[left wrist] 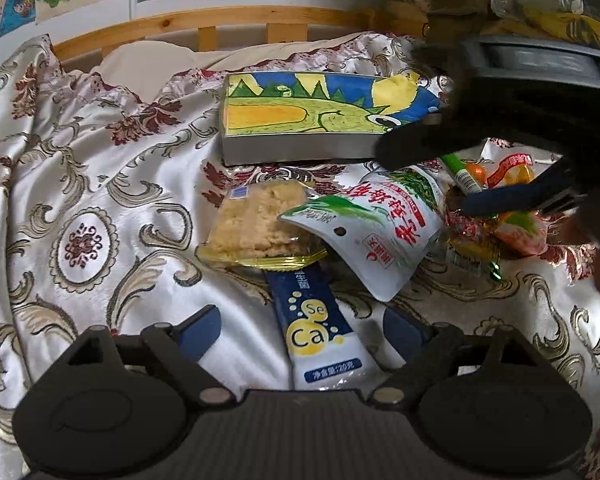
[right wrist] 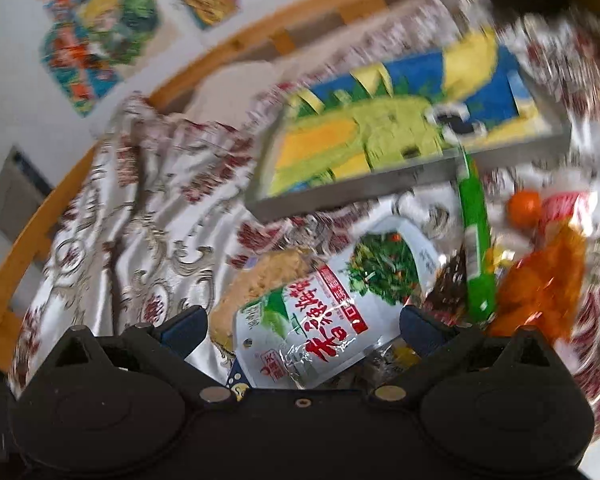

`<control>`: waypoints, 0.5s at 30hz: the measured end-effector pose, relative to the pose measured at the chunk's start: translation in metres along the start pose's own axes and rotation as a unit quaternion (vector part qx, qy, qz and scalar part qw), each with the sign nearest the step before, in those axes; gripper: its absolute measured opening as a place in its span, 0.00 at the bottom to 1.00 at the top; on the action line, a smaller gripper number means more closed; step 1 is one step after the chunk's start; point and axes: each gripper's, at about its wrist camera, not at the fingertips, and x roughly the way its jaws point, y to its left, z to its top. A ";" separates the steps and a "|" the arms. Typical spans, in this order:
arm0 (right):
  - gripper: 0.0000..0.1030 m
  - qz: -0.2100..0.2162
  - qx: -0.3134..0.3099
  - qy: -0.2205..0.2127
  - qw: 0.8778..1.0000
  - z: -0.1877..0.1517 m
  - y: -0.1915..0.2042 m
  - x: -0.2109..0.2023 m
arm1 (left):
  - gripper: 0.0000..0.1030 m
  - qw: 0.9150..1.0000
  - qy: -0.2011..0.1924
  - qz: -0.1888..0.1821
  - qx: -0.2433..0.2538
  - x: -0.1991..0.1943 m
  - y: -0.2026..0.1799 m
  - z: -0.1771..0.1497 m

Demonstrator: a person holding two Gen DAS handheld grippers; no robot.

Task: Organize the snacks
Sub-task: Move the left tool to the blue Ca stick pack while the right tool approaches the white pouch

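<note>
Left gripper [left wrist: 300,328], jaws spread, straddles a blue-and-white sachet [left wrist: 318,328] on the bedspread [left wrist: 100,208]; right gripper [right wrist: 302,326], jaws spread, frames a white snack pouch [right wrist: 320,312].

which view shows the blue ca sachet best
The left wrist view. The sachet lies sharp between the open left gripper, its top end tucked under the cracker pack. In the right wrist view only a blue corner peeks from under the white pouch, by the open right gripper.
</note>
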 end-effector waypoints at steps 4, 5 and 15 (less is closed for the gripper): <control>0.98 -0.043 0.055 0.039 0.997 0.013 0.004 0.022 | 0.78 1.000 0.010 -0.015 -0.022 0.006 0.007 0.003; 0.98 -0.051 0.067 0.046 0.995 0.017 0.006 0.025 | 0.75 1.000 0.014 -0.015 -0.023 0.007 0.007 0.004; 0.97 -0.157 0.066 0.103 0.980 0.036 0.025 0.063 | 0.49 0.999 0.027 -0.033 -0.030 0.009 0.009 0.006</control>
